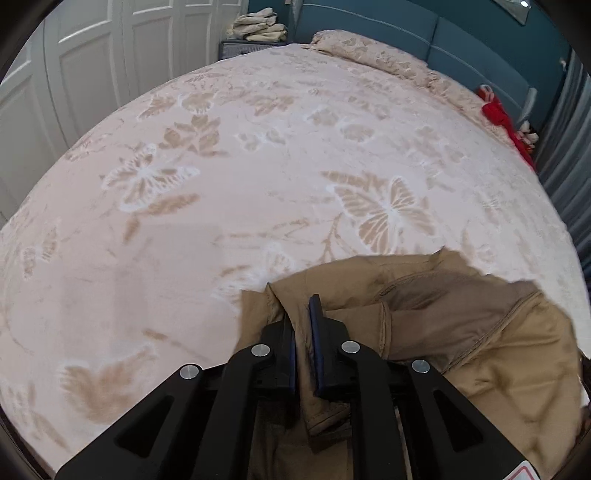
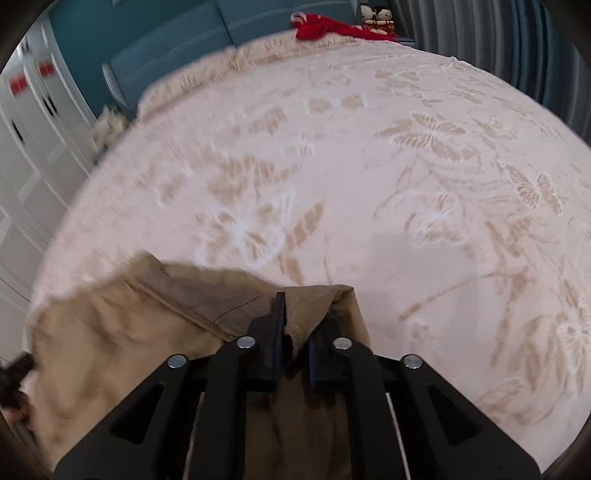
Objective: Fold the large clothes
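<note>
A large tan jacket (image 1: 480,332) lies crumpled at the near edge of the bed, with its lining and a stitched seam showing. My left gripper (image 1: 301,310) stands over its left end with the jaws a little apart. A fold of the tan hem runs loosely between the fingers. In the right wrist view the same jacket (image 2: 110,332) spreads to the left. My right gripper (image 2: 299,314) straddles a bunched corner of it. Its jaws are slightly apart, and a dark gap shows beside the cloth. That cloth drapes over the right finger's tip.
A pale pink bedspread (image 1: 258,166) with butterfly and leaf patterns covers the bed. A pillow (image 1: 369,51) lies against the teal headboard (image 1: 461,40), and a red garment (image 2: 321,27) lies at the far corner. Folded linen (image 1: 258,26) sits on a nightstand. White wardrobe doors (image 1: 92,55) stand to the left.
</note>
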Demonstrator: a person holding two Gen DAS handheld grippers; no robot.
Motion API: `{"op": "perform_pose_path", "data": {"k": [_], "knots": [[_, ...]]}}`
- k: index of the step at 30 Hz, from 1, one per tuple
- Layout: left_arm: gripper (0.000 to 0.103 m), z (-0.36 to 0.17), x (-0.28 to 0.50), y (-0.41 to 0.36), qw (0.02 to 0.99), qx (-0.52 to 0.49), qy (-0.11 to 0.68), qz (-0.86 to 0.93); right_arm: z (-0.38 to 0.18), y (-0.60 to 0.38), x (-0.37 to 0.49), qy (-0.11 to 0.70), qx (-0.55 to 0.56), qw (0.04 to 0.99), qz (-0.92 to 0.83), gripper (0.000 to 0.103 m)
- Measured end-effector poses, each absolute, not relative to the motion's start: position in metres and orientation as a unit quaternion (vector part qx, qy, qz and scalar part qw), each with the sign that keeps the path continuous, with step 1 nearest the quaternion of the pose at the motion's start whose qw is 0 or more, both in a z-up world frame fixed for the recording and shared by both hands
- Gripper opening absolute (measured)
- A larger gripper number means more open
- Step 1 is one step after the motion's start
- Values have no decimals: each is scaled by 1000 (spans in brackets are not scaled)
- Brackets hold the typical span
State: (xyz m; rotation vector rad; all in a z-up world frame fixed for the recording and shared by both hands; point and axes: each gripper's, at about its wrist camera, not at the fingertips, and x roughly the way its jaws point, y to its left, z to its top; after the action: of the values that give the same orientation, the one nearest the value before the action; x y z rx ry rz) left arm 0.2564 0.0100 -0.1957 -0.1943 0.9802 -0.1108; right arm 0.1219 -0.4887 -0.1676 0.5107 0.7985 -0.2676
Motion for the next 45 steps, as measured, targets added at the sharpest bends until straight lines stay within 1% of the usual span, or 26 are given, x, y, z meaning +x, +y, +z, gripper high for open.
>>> {"op": "perform_pose_path", "data": {"k": [1, 2, 3, 4, 5, 7, 9, 11, 12, 13, 14, 17, 19, 21, 24, 27, 34, 45], "knots": [[16, -186, 253, 15, 878, -97, 465, -62, -154, -499, 109, 366, 262, 882, -136, 29], [21, -173, 250, 23, 880, -101, 459, -69, -141, -507, 97, 347, 262, 886, -161, 53], [40, -159, 245, 31, 888, -94, 447, -56, -129, -512, 85, 324, 260, 892, -179, 57], [57, -147, 242, 38, 898, -81, 433, -27, -121, -517, 76, 311, 261, 894, -187, 57], [79, -129, 235, 49, 914, -68, 400, 20, -111, -523, 67, 304, 261, 895, -194, 57], [78, -101, 223, 65, 934, -75, 348, 29, -97, -524, 52, 294, 265, 898, -193, 57], [78, -77, 216, 69, 937, -86, 339, 5, -87, -510, 45, 290, 251, 907, -174, 57], [78, -66, 209, 57, 937, -94, 334, -24, -84, -487, 46, 295, 229, 915, -154, 56], [78, -65, 205, 44, 936, -97, 336, -47, -85, -472, 50, 300, 223, 918, -135, 55], [78, -66, 203, 32, 933, -97, 340, -61, -86, -462, 54, 307, 221, 918, -120, 48], [78, -69, 201, 15, 930, -94, 347, -75, -90, -444, 63, 323, 217, 916, -98, 43], [78, -91, 200, -48, 915, -60, 380, -117, -100, -396, 88, 348, 190, 916, -56, 42], [78, -109, 200, -89, 908, -22, 398, -131, -106, -364, 106, 360, 143, 921, -46, 42], [76, -127, 202, -120, 900, 4, 415, -136, -112, -348, 121, 370, 127, 920, -34, 42], [76, -151, 208, -151, 885, 17, 440, -150, -128, -339, 142, 386, 118, 914, -30, 42], [76, -172, 221, -163, 878, 15, 457, -143, -145, -341, 161, 404, 117, 906, -42, 42], [77, -191, 251, -167, 875, -5, 467, -129, -171, -354, 194, 422, 119, 897, -60, 41], [80, -212, 275, -180, 881, 19, 458, -120, -202, -362, 226, 443, 127, 885, -69, 42]]}}
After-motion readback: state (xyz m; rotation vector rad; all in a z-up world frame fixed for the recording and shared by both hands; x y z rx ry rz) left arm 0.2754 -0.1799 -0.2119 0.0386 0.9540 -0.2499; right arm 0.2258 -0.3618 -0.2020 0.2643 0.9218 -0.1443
